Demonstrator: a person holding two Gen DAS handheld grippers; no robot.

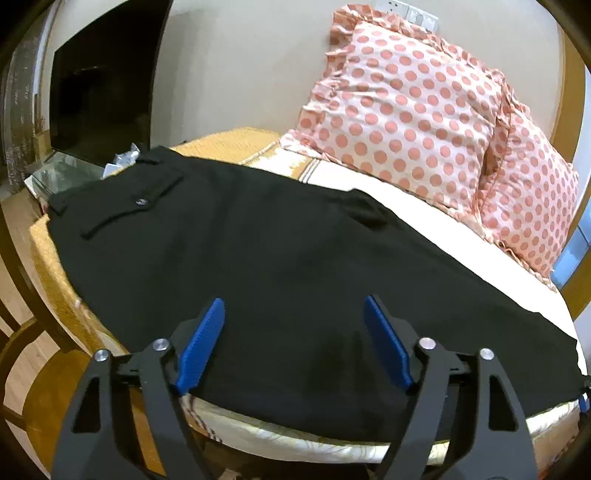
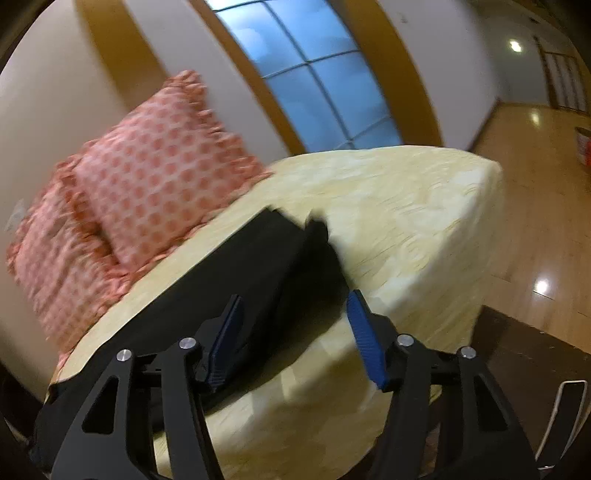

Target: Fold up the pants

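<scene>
A bed with a pale yellow patterned cover point(image 2: 406, 206) fills the middle of the room. At its far edge, two white pillows with salmon-pink dots and frilled borders point(image 1: 406, 110) lean against a plain cream wall point(image 1: 240, 74). A white switch plate point(image 1: 421, 13) sits on that wall above the pillows. Beyond the bed's far corner, a tall window with a dark grid and blue light behind the panes point(image 2: 317, 77) stands in a wide ochre wooden frame point(image 2: 391, 62). A dark flat screen point(image 1: 99, 85) rises past the bed's left end, above a glass-topped stand point(image 1: 62, 173). The glossy light wooden floor point(image 2: 532, 206) reflects round ceiling lamps point(image 2: 515, 46).
</scene>
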